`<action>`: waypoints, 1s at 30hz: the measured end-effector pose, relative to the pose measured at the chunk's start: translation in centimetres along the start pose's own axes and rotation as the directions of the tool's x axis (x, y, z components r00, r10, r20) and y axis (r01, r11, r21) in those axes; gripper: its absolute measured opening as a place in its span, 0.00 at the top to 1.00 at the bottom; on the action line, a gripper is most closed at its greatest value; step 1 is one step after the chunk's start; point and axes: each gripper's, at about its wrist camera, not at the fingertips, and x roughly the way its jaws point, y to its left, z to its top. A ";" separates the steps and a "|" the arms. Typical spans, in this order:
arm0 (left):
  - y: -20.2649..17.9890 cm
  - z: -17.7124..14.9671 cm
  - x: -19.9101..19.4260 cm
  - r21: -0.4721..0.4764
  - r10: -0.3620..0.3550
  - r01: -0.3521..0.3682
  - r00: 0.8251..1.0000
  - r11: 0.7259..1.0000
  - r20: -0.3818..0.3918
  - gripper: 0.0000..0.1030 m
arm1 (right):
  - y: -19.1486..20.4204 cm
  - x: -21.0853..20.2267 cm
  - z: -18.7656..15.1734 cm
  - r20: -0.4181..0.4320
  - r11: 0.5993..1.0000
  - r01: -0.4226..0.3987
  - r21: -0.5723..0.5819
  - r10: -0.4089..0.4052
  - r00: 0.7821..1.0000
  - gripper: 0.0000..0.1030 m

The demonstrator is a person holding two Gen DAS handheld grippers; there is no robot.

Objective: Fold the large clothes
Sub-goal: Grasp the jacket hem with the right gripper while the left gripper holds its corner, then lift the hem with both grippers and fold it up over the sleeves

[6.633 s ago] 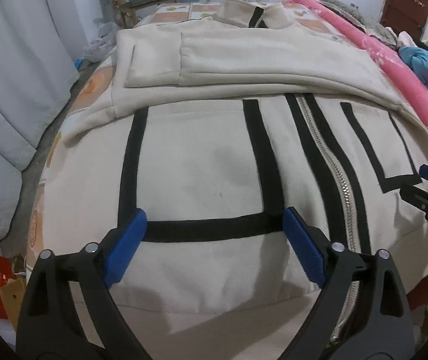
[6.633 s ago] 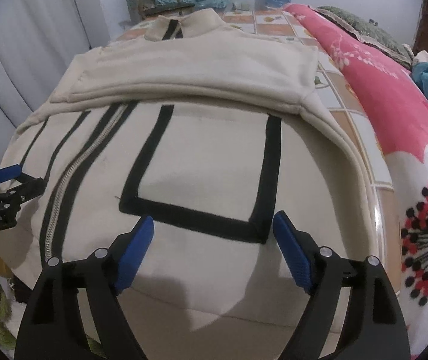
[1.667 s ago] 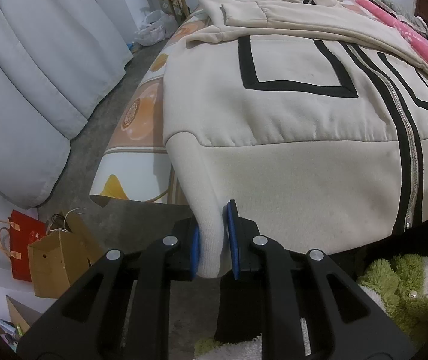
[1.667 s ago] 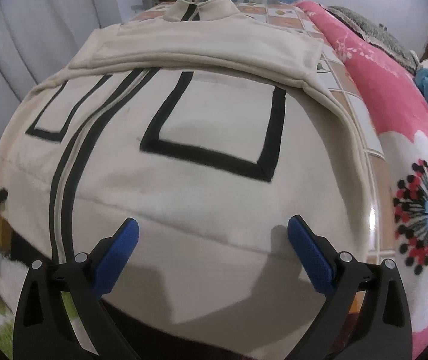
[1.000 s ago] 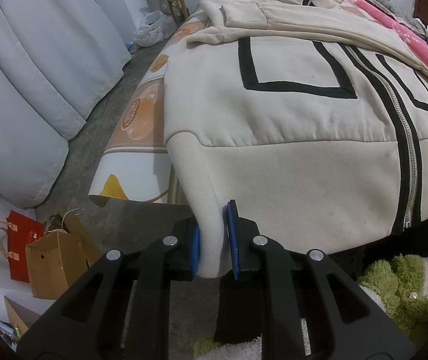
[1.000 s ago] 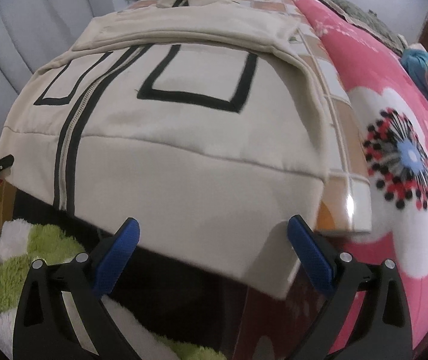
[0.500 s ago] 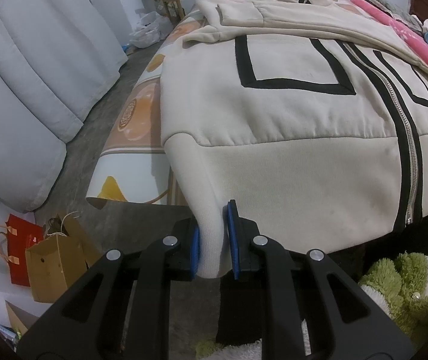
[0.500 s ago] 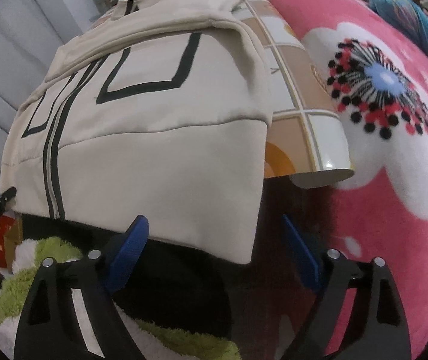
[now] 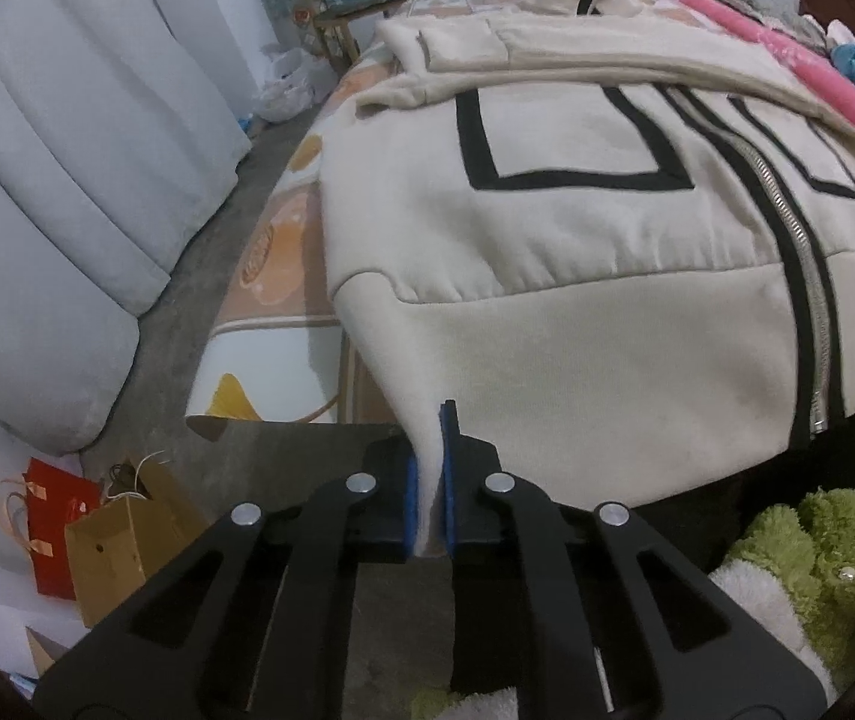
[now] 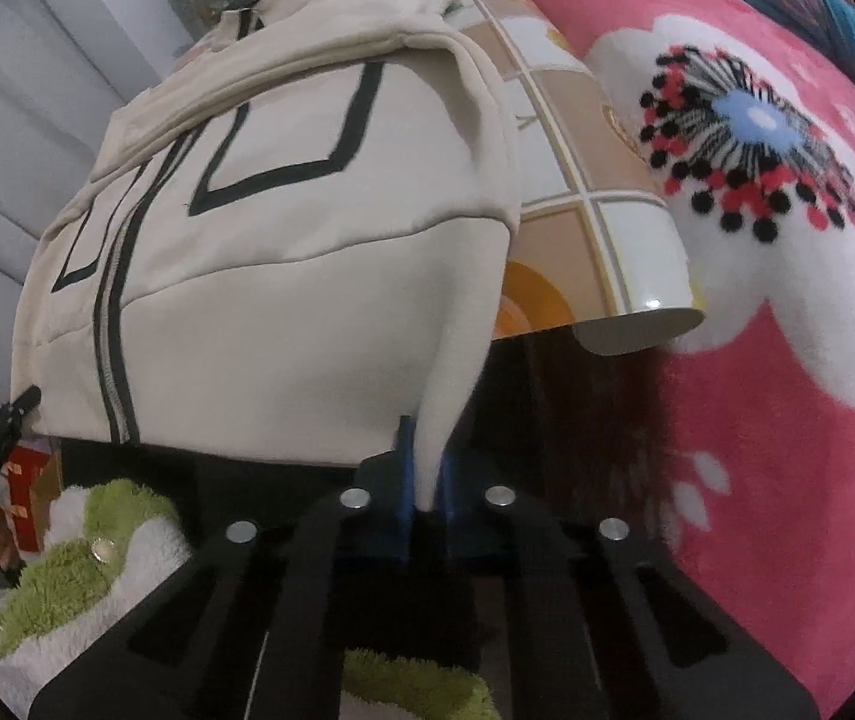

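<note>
A large cream zip jacket (image 9: 577, 252) with black rectangle trim lies on the patterned table, sleeves folded across its chest and hem hanging over the near edge. It also shows in the right wrist view (image 10: 283, 276). My left gripper (image 9: 427, 480) is shut on the hem's left corner. My right gripper (image 10: 424, 474) is shut on the hem's right corner, which hangs off the table edge. The left gripper's tip (image 10: 13, 414) shows at the far left of the right wrist view.
The table (image 9: 283, 276) has a tiled cover with a curled front edge (image 10: 637, 324). A pink floral blanket (image 10: 787, 240) lies to the right. A green and white fluffy thing (image 9: 805, 564) sits below the hem. Paper bags (image 9: 109, 546) and grey cushions (image 9: 55, 180) are on the left.
My right gripper moved to the hem's right corner and closed on it; half a second ago it was open. My left gripper has kept its hold on the left corner.
</note>
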 end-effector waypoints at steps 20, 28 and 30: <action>2.6 0.1 -3.5 -0.111 -0.279 0.282 0.959 0.953 0.036 0.95 | -2.0 -3.3 -0.2 0.071 0.987 -0.157 0.024 0.155 0.985 0.95; 5.8 5.6 -2.8 -0.291 -0.464 0.502 0.865 0.814 0.192 0.95 | -1.9 -4.8 5.5 0.198 0.950 -0.306 0.061 0.289 0.937 0.95; 6.9 6.7 -1.9 -0.352 -0.497 0.544 0.839 0.762 0.222 0.95 | -1.3 -4.9 7.0 0.221 0.947 -0.317 0.055 0.298 0.928 0.95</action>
